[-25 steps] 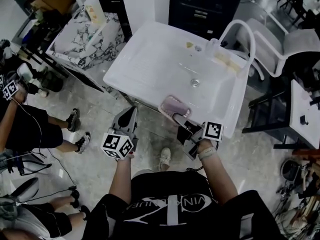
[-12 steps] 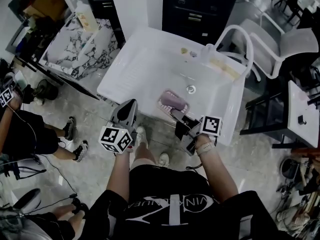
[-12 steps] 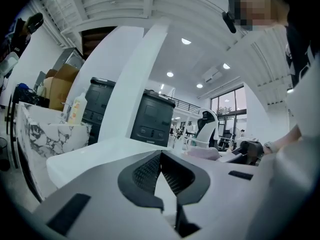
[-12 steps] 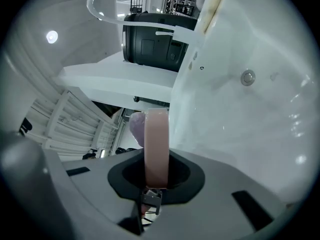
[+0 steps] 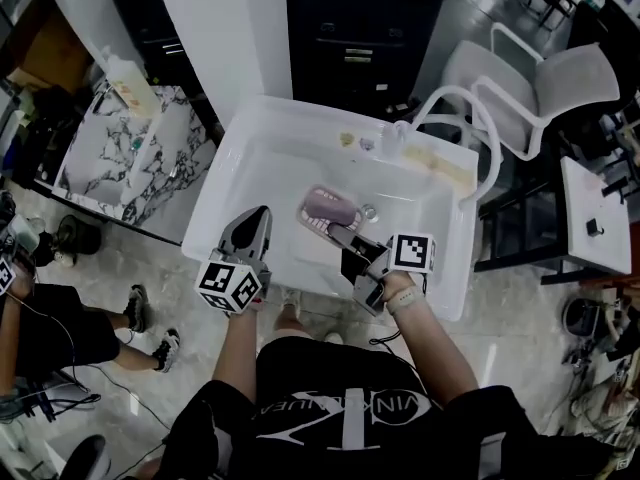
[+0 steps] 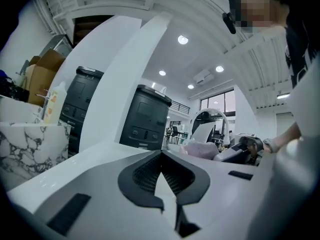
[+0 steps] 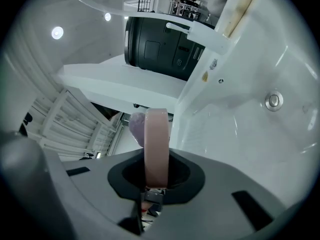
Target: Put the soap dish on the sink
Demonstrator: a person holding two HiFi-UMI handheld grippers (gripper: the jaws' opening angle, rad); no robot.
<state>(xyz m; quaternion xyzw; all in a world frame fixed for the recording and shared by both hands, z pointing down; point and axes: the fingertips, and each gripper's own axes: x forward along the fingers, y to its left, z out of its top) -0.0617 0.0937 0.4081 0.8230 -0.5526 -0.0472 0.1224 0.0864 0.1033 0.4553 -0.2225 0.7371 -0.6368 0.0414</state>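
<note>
The pink soap dish carries a purple bar of soap and hangs over the basin of the white sink, close to the drain. My right gripper is shut on the dish's near rim. In the right gripper view the rim stands edge-on between the jaws, and the soap shows behind it. Over the sink's front left part, my left gripper is shut and holds nothing. From the left gripper view the dish appears off to the right.
A faucet stands at the sink's back edge. To the left is a marble counter with a pump bottle. A dark cabinet stands behind the sink, a white chair to the right. Another person stands at left.
Both grippers have moved forward over the sink. The right one has carried the soap dish from the front rim to above the basin near the drain.
</note>
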